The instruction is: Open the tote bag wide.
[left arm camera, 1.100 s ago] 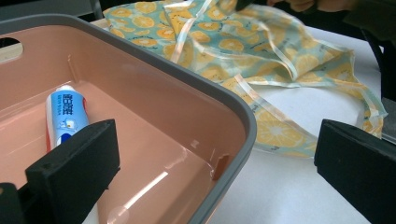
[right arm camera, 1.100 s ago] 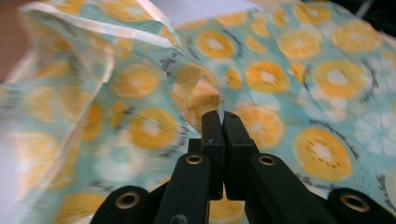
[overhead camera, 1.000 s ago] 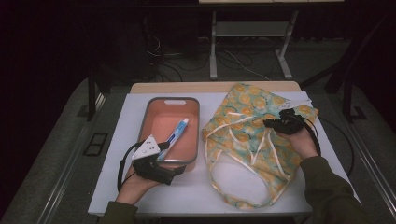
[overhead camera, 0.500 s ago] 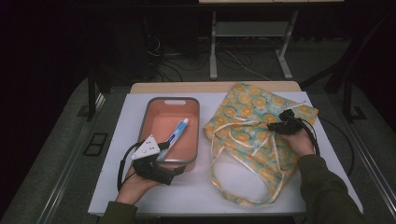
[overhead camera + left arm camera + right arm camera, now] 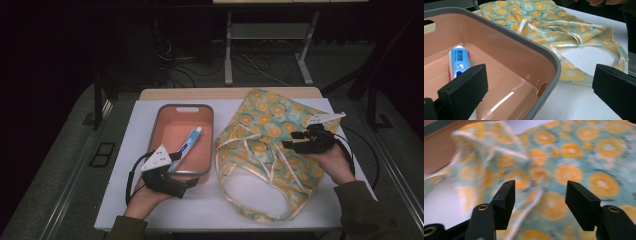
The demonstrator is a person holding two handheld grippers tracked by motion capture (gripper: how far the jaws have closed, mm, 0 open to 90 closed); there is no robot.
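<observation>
One bag [image 5: 272, 137], one toothpaste tube [image 5: 187, 143], one bin [image 5: 162, 120].

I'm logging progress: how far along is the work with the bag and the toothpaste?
Done: nothing packed; the toothpaste lies in the pink tray. In hand: the right tongs have just been opening over the orange-print bag, gripping nothing. The left tongs wait open at the tray's corner. Left: the toothpaste itself.

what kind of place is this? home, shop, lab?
Most likely a lab or recording studio, not a home: a white-topped table standing alone in a dark room, loose cables on the floor behind it, and a metal stand beyond.
</observation>
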